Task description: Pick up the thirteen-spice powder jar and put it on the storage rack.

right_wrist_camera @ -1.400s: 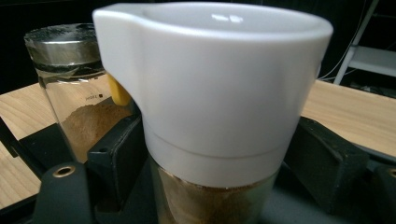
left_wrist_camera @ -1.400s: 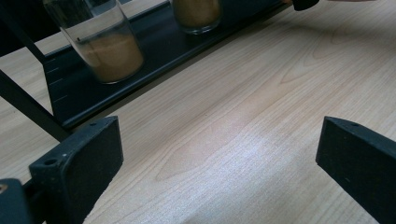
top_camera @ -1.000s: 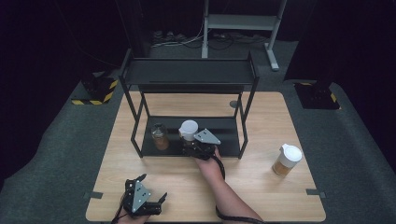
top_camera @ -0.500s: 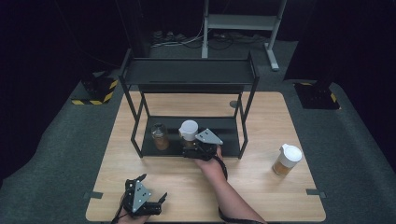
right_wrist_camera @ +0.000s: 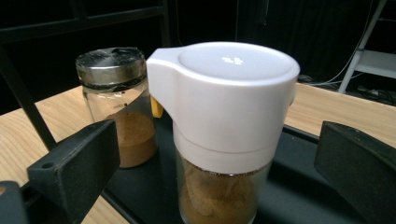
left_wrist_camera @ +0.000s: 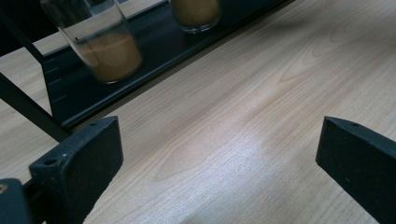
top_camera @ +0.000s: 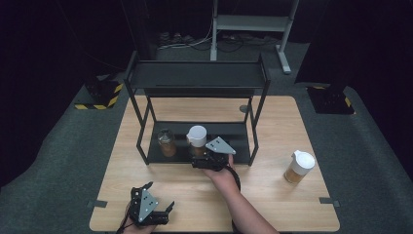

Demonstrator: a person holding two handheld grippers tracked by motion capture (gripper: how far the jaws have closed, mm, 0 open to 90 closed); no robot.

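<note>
I see the table (top_camera: 292,122) w/ black rack (top_camera: 195,80) on it. White-lidded jar (right_wrist_camera: 224,121) sits on rack's bottom shelf, just beside metal-lidded jar (right_wrist_camera: 119,105). My right gripper (top_camera: 207,158) is wide apart, jaws either side of the white-lidded jar, not touching. Left gripper (top_camera: 151,207) wide too, over bare wood near table's front edge.

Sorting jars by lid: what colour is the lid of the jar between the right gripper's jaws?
White; the lid shows best in the right gripper view.
</note>
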